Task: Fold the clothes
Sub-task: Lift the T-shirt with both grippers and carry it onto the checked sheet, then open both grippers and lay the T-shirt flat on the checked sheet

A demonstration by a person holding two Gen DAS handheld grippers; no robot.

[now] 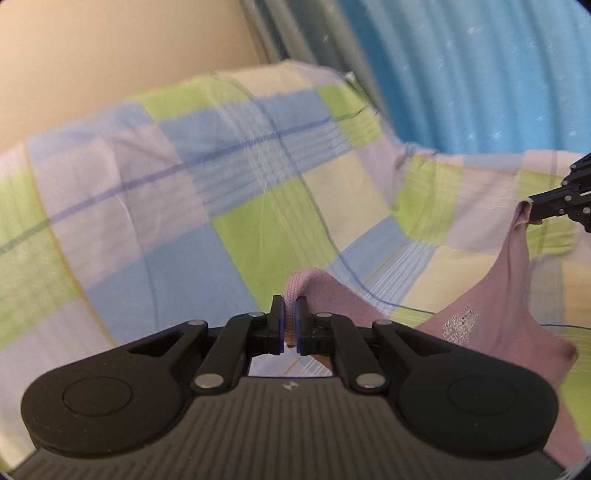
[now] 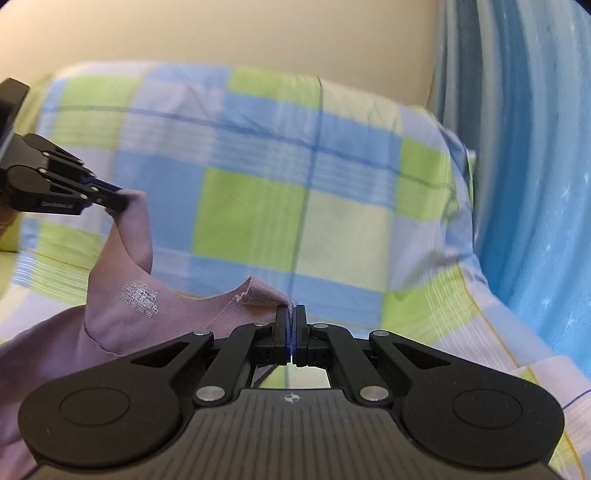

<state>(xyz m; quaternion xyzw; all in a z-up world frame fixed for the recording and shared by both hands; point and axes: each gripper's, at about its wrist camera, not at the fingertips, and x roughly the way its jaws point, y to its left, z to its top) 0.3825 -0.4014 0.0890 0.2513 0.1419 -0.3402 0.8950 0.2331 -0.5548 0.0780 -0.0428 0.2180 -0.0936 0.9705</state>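
A mauve garment (image 1: 495,332) with a small white printed label hangs in the air between both grippers, its neckline sagging between two raised shoulder points. My left gripper (image 1: 290,314) is shut on one thick folded shoulder edge. My right gripper (image 2: 290,314) is shut on the other shoulder corner of the same mauve garment (image 2: 122,317). In the left wrist view the right gripper (image 1: 532,210) shows at the far right edge, pinching the cloth. The left gripper (image 2: 123,201) appears at the left in the right wrist view, also clamped on the fabric.
A bed with a blue, green and lilac checked cover (image 1: 229,192) lies below and behind the garment, rising to a pillow-like hump (image 2: 295,147). A blue curtain (image 1: 480,74) hangs at the right, and a beige wall (image 2: 258,29) stands behind.
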